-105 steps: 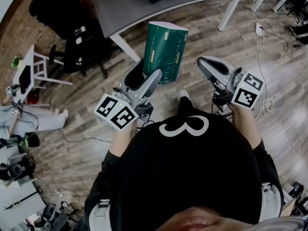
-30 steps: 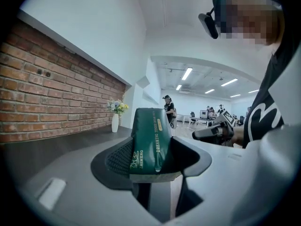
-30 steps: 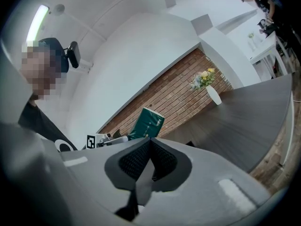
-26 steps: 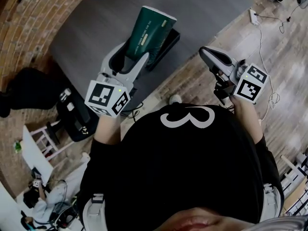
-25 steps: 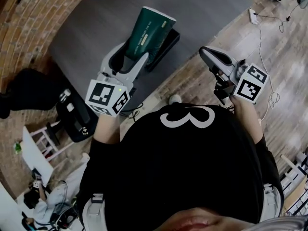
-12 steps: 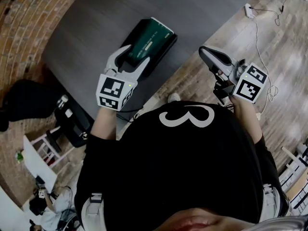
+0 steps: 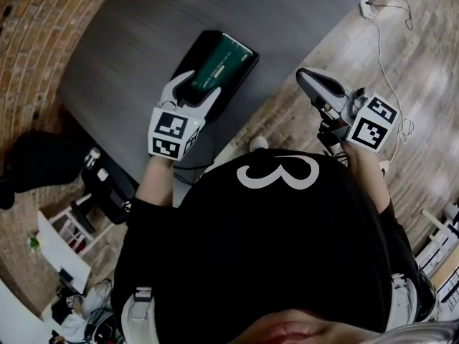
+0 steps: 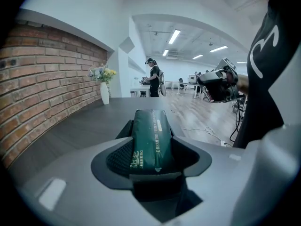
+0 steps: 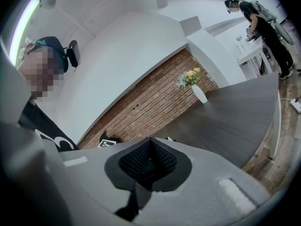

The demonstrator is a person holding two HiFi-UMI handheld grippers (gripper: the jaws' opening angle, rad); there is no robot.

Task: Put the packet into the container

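The dark green packet (image 7: pixel 220 64) lies lengthways in the black container (image 7: pixel 244 76) on the grey table (image 7: pixel 122 56). My left gripper (image 7: pixel 198 87) is shut on the packet's near end, low over the container. In the left gripper view the packet (image 8: pixel 148 140) fills the gap between the jaws, and the container's dark walls (image 8: pixel 121 132) show on either side. My right gripper (image 7: pixel 304 77) hangs off the table's edge over the wooden floor. It is shut with nothing in it, and its pads (image 9: pixel 160 160) meet.
A white vase of flowers (image 8: pixel 104 94) stands far back on the table by the brick wall. A person (image 8: pixel 154 81) stands at a distant desk. A black office chair (image 7: pixel 39 163) sits to the left. A power strip and cable (image 7: pixel 373 9) lie on the floor.
My left gripper has come down and tipped forward, so the packet went from standing upright above the container to lying inside it. The right gripper has barely shifted.
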